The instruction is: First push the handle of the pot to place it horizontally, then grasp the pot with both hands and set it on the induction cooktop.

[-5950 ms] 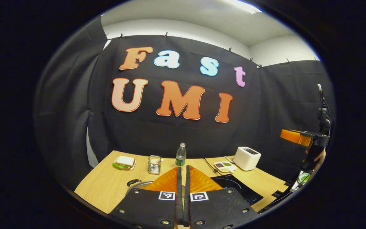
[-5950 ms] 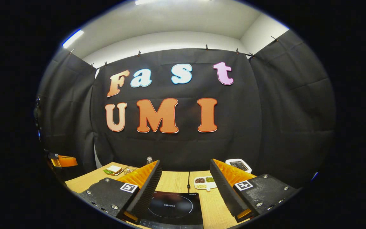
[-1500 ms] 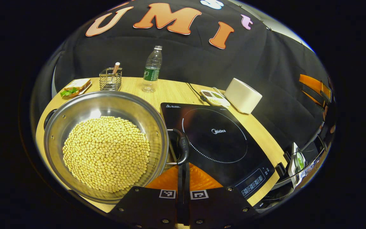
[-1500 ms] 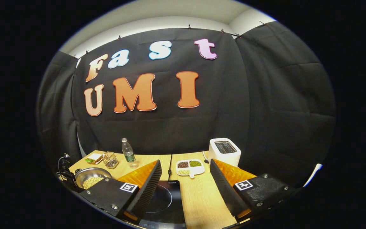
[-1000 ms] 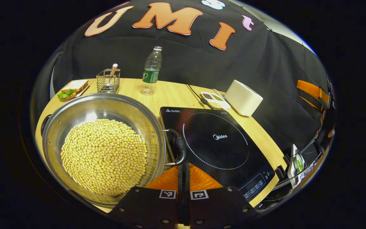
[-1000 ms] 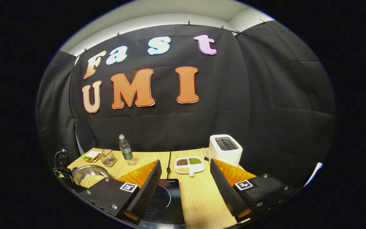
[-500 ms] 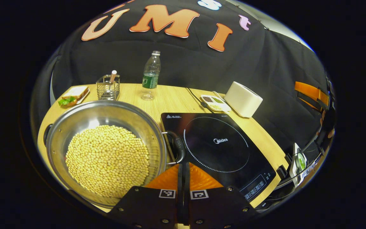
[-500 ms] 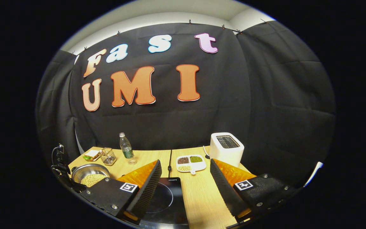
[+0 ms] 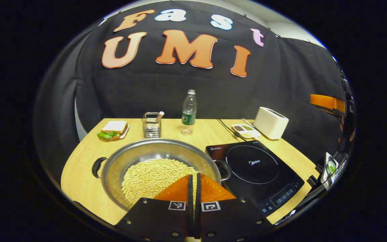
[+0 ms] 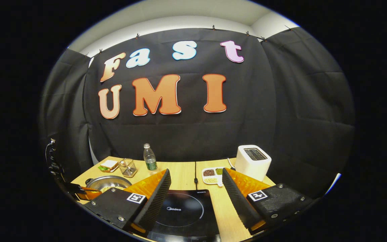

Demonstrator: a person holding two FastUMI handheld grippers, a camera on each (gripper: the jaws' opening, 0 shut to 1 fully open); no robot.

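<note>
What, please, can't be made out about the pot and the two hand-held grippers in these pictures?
- Left gripper view: the left hand-held gripper covers the pot's near rim.
- Right gripper view: the right hand-held gripper hides part of the pot, and its handles are too small to judge.
- Left gripper view: the right-hand handle is partly behind the rim; contact with the induction cooktop is unclear.

A staged kitchen set inside a black-cloth recording booth: a light wooden table (image 9: 79,174) carries a black glass induction cooktop (image 9: 257,171), a white boxy toaster (image 9: 270,122) at its far right corner and a sandwich plate (image 9: 113,129) far left.
</note>
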